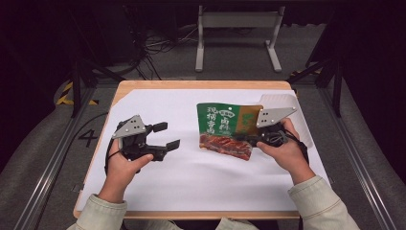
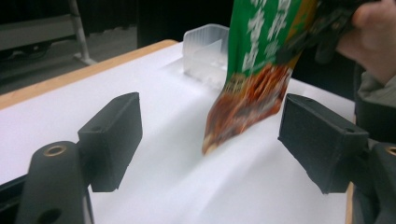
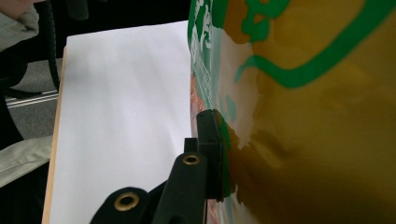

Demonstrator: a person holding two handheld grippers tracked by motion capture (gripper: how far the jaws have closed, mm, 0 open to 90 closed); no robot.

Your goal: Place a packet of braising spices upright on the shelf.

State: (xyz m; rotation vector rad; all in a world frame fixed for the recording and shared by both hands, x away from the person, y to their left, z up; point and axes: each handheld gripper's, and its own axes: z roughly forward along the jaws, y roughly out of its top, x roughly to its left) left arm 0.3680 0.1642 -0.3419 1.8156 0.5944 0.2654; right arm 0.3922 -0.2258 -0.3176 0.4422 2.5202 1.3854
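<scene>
A green and red snack bag (image 1: 224,129) is held up, tilted, over the right half of the white sheet, and my right gripper (image 1: 253,139) is shut on its right edge. In the right gripper view a black jaw presses flat against the bag's (image 3: 317,116) glossy yellow and green face. My left gripper (image 1: 166,135) sits low at the left of the table, open and empty, well apart from the bag. In the left gripper view the bag (image 2: 252,84) hangs ahead between the two wide-set pads (image 2: 112,140), its lower corner close to the sheet.
A white paper sheet (image 1: 191,182) covers the wooden table (image 1: 201,85). A clear plastic tray (image 1: 282,101) stands at the back right behind the bag, and it appears as the clear tray (image 2: 205,56) ahead of the left gripper. A metal stand (image 1: 237,28) and cables lie on the floor beyond.
</scene>
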